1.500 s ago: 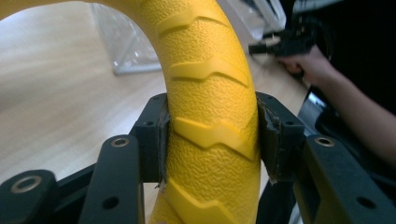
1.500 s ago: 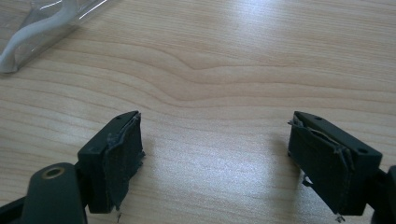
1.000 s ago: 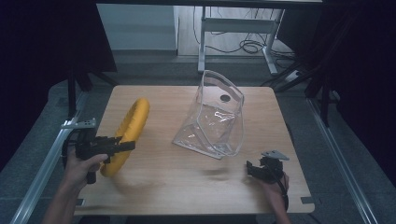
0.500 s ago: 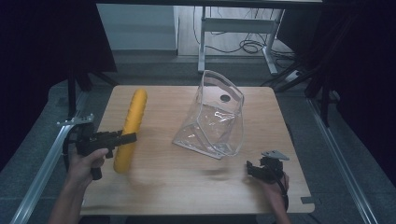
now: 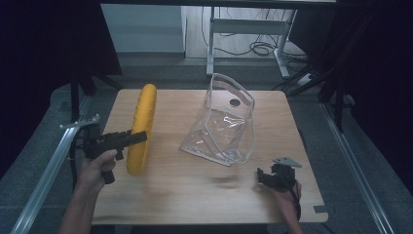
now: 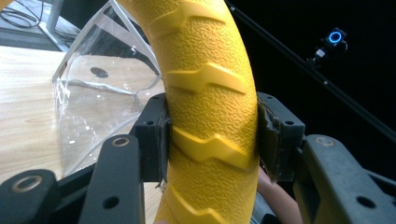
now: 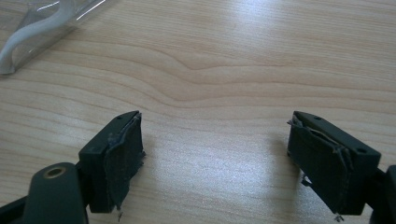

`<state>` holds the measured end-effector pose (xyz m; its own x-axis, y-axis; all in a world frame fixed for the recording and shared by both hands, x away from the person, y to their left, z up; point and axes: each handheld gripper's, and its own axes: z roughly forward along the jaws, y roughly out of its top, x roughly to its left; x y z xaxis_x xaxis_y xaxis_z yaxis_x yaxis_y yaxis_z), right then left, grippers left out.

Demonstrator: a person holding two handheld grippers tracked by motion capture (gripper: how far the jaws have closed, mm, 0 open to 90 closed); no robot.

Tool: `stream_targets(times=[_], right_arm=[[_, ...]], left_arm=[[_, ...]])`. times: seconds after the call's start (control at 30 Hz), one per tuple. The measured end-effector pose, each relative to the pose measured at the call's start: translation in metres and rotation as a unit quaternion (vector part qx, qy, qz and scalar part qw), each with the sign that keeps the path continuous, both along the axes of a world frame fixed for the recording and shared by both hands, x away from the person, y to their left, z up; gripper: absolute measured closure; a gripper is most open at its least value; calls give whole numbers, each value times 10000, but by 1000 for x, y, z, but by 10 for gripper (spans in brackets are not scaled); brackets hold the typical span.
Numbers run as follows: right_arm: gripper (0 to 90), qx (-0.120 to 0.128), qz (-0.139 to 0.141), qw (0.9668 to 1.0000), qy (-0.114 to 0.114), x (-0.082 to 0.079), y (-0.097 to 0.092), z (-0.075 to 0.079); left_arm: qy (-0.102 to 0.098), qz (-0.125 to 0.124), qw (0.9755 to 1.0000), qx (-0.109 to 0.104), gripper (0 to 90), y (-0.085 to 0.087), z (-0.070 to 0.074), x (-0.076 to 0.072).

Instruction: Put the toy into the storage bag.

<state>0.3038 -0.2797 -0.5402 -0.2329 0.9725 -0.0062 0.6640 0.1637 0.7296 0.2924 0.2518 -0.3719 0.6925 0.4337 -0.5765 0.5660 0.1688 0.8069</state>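
- The left gripper has its jaws closed on a yellow ring with a ridged, tyre-like tread. In the left gripper view the two pads press the ring from either side, across its width.
- In the high view the ring stands on edge at left of centre of the frame, seen edge-on. Its lower rim sits at or just above the wooden table — which of the two cannot be told.
- A grip across the rim probably keeps the ring upright and easy to steer toward the clear plastic bag, which stands open-sided at centre frame, well apart from the ring.
- The left hand holds its gripper level, pointing right.
- The right gripper rests low at lower right, jaws wide and empty over bare wood — likely waiting, perhaps to steady the bag.
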Motion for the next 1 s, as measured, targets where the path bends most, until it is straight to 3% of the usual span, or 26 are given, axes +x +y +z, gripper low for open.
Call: stream_targets(times=[0.37,1.0], right_arm=[[185,-27,12,10000,-7,0,-1,0],[186,-10,-12,10000,10,0,0,0]], left_arm=[[-274,261,9992,-99,509,-12,8,-2],[-437,400,9976,-344,510,-35,17,7]])
